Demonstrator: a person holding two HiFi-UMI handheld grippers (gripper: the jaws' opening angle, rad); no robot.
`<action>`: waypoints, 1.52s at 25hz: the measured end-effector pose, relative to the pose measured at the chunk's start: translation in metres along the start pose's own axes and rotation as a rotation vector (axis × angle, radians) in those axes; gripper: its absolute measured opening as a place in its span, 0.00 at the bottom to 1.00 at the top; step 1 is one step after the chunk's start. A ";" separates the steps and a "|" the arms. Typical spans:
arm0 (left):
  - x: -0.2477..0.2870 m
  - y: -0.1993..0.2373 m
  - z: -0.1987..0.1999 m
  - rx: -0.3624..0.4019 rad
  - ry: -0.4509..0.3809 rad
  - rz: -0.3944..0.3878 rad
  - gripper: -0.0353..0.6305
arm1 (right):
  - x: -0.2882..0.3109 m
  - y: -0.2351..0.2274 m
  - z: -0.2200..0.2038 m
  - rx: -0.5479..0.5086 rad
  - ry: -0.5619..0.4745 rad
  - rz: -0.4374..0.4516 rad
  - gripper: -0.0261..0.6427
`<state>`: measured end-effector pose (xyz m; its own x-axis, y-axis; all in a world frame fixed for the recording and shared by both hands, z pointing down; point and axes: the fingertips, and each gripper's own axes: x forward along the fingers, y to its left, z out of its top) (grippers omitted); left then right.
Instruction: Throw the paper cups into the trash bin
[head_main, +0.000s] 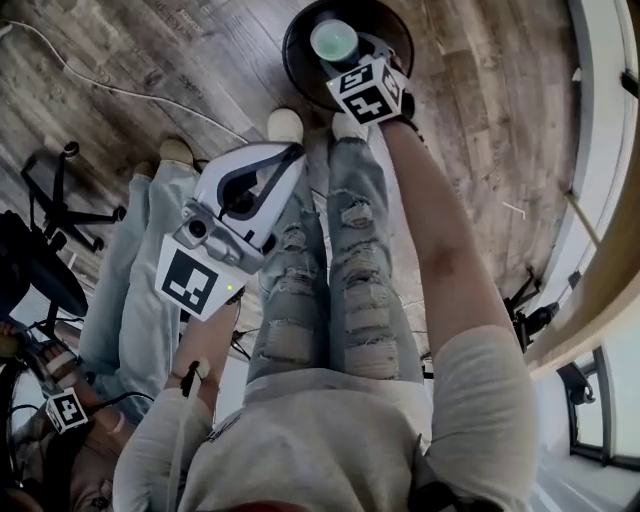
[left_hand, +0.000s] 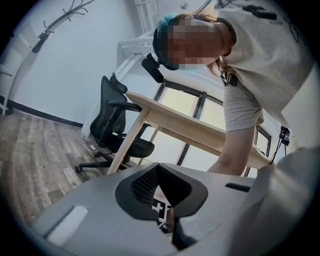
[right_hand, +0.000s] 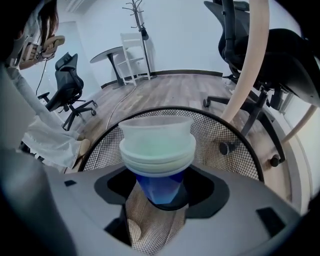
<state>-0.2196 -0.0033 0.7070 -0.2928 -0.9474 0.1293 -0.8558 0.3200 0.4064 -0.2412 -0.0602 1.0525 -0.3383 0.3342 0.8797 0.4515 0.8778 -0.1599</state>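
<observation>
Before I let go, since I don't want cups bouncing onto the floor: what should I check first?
1. Grip: right tool is shut on the stacked paper cups - ok.
2. Aim: the cups hang over the trash bin opening in both the head view and the right gripper view - ok.
3. Room in bin: the mesh visible below the cups is bare - ok.
4. Left tool: shut, empty, by the legs and away from the bin - ok.
5. Shoes clear of the bin rim: they are close to it; whether they touch, cannot tell.
</observation>
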 end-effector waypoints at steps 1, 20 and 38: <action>0.001 -0.001 -0.001 -0.001 0.000 -0.003 0.06 | 0.004 0.000 -0.002 0.001 0.015 0.003 0.48; 0.006 -0.020 0.009 0.012 0.003 -0.067 0.06 | 0.006 -0.002 -0.016 0.020 0.131 0.040 0.48; 0.000 -0.028 0.058 0.072 -0.005 -0.049 0.06 | -0.143 -0.002 0.100 0.135 -0.296 -0.016 0.47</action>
<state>-0.2209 -0.0120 0.6430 -0.2519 -0.9619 0.1060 -0.8977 0.2732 0.3457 -0.2758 -0.0753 0.8821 -0.5787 0.3875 0.7176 0.3367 0.9149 -0.2225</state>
